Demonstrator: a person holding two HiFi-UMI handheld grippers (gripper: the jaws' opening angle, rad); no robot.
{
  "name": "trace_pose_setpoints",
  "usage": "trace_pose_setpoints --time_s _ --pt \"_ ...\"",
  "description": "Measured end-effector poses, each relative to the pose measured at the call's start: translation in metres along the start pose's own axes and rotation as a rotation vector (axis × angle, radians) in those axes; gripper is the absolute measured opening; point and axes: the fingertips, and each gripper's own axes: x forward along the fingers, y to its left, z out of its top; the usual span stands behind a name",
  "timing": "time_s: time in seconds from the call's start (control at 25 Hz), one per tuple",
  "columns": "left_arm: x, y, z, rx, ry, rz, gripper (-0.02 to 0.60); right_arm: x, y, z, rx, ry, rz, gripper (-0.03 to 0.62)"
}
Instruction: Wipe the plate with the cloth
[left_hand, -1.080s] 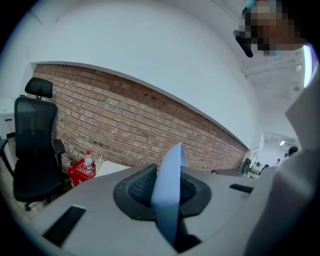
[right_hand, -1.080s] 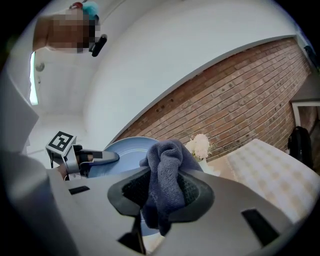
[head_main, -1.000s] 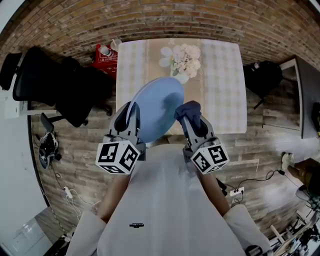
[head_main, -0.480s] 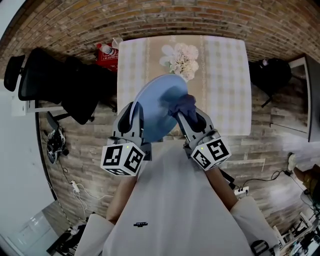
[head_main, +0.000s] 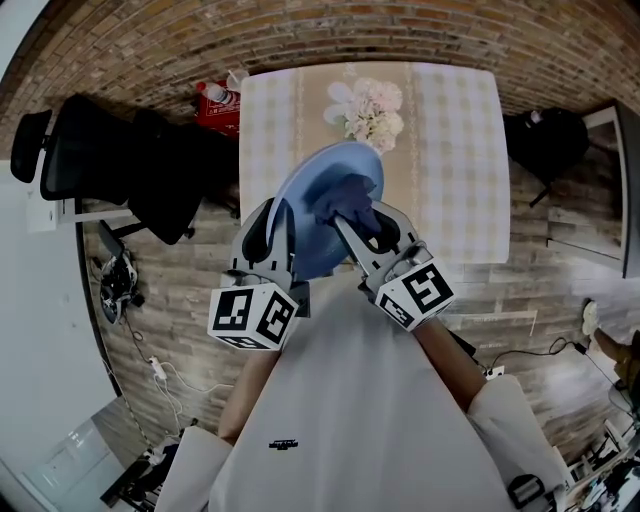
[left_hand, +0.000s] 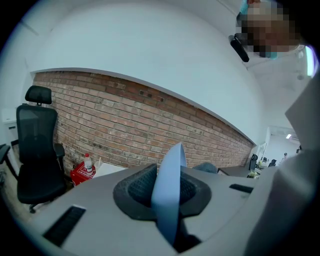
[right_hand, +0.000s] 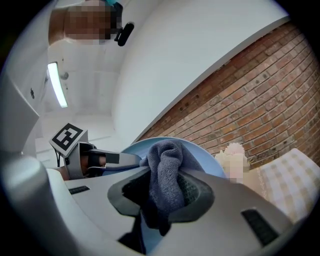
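A pale blue plate (head_main: 325, 200) is held tilted in the air above the near edge of the table. My left gripper (head_main: 275, 232) is shut on its left rim; in the left gripper view the plate (left_hand: 169, 192) runs edge-on between the jaws. My right gripper (head_main: 352, 215) is shut on a dark blue-grey cloth (head_main: 345, 195), which presses against the plate's face. In the right gripper view the cloth (right_hand: 167, 177) bulges from between the jaws in front of the plate (right_hand: 200, 152), and the left gripper (right_hand: 87, 155) shows at the left.
A checked tablecloth covers the table (head_main: 450, 150), with a bunch of pale flowers (head_main: 370, 110) at its middle back. A black office chair (head_main: 120, 160) and a red box with a bottle (head_main: 215, 105) stand at the left on the wood floor. A brick wall lies behind.
My right gripper has moved left with the cloth, from the plate's right rim onto its face. The plate stays held by the left gripper.
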Motion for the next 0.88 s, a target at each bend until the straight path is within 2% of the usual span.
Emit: trace_pose_setpoints --time_s 0.4,0.88 --pt "-0.016 -0.017 -0.018 0.044 0.035 -0.032 0.048 0.01 0.021 0.012 -0.052 -0.019 0.064 0.117" --pt "-0.017 -0.033 -0.02 0.07 0.045 -0.081 0.048 0.006 0.014 0.018 -0.047 -0.054 0.005 0.117"
